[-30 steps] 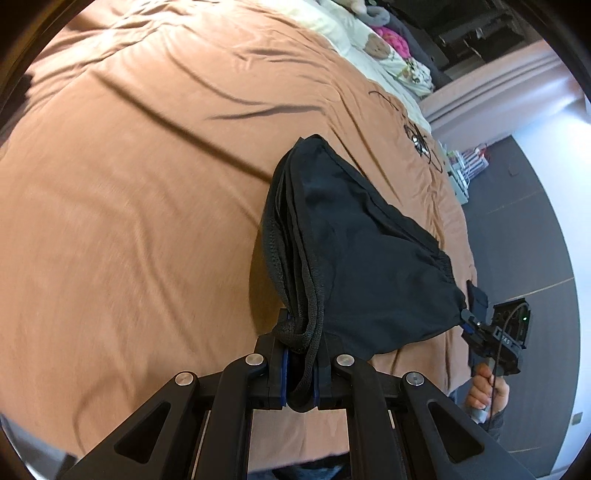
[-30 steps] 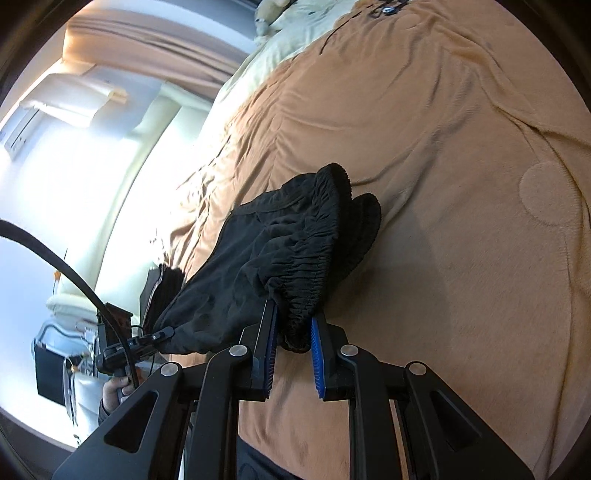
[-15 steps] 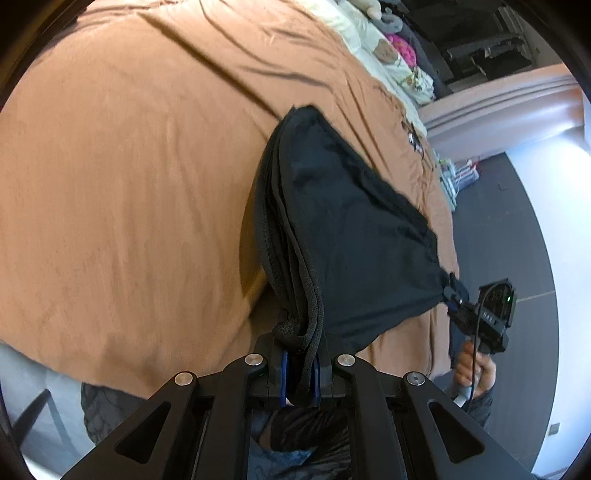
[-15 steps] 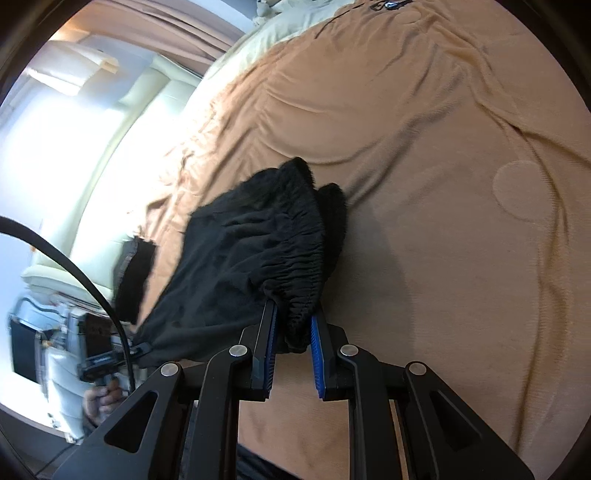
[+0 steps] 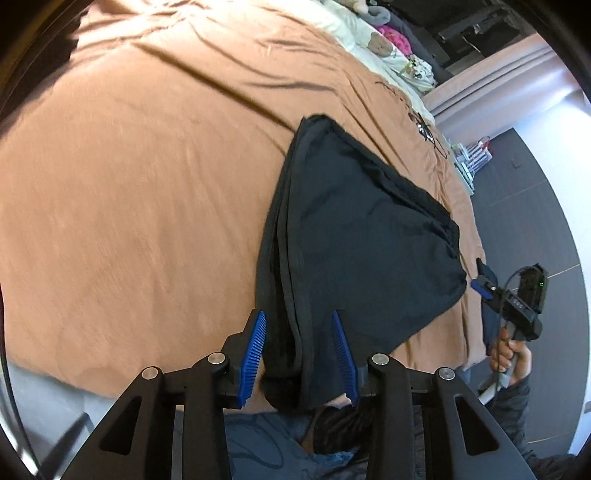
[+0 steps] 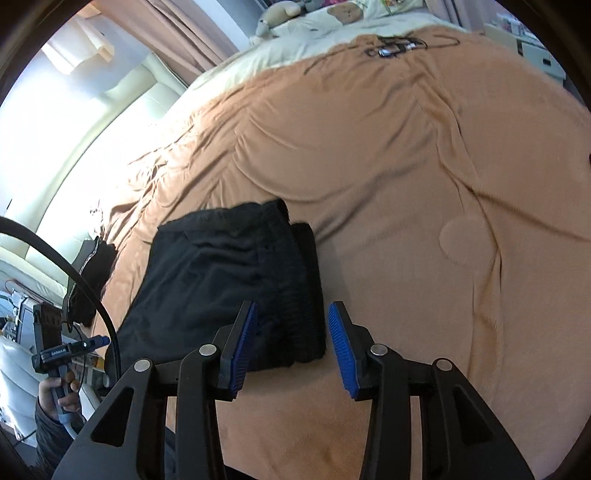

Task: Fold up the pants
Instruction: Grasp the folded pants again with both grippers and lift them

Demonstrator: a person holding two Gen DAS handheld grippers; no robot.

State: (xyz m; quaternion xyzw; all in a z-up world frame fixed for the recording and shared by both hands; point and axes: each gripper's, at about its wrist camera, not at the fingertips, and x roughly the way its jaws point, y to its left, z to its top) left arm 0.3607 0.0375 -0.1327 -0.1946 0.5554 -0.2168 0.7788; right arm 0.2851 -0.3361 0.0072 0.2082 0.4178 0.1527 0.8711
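Observation:
The black pants (image 5: 362, 236) lie folded in a flat bundle on the brown bedspread (image 5: 147, 184) near the bed's front edge. My left gripper (image 5: 299, 354) is open, its blue pads on either side of the bundle's near edge, not pinching it. In the right wrist view the pants (image 6: 229, 280) show their gathered waistband toward me. My right gripper (image 6: 291, 347) is open, with the waistband corner between its pads but loose. Each gripper shows in the other's view, the right one (image 5: 480, 288) and the left one (image 6: 99, 341).
A cable and a small device (image 6: 395, 48) lie on the bedspread (image 6: 406, 184) at the far end. Pillows and soft toys (image 6: 332, 18) sit beyond. A dark cloth (image 6: 92, 266) lies at the bed's left edge. Grey floor (image 5: 535, 184) lies to the right.
Both grippers have opened and let go of the pants, which now rest flat on the bed. Before, each was shut on an end of the bundle.

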